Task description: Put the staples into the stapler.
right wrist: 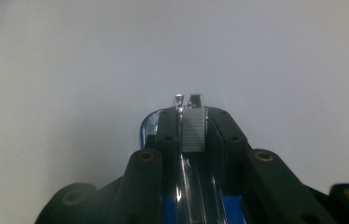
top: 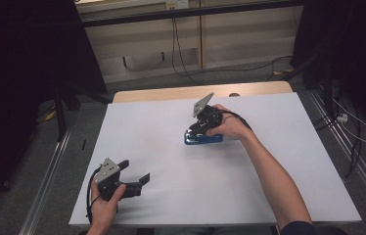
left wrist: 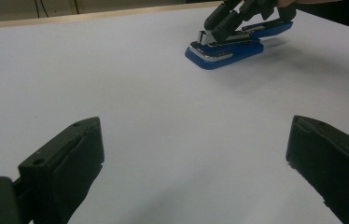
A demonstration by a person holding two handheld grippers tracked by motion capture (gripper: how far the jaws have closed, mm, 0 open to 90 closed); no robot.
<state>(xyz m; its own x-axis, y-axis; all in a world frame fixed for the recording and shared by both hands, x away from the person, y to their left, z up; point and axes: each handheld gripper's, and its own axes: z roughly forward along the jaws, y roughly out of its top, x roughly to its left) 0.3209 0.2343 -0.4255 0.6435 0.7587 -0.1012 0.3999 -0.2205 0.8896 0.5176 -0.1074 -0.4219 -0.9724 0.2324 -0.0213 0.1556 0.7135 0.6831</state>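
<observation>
Middle of the high view: blue stapler lying flat on the white table.
Right gripper: jaws narrow, clamped on the stapler's metal staple strip, one pad on each side.
Left gripper: lower left of the high view, jaws wide with nothing between them, well apart from the stapler.
Stapler seen from left gripper: upper right of frame.
</observation>
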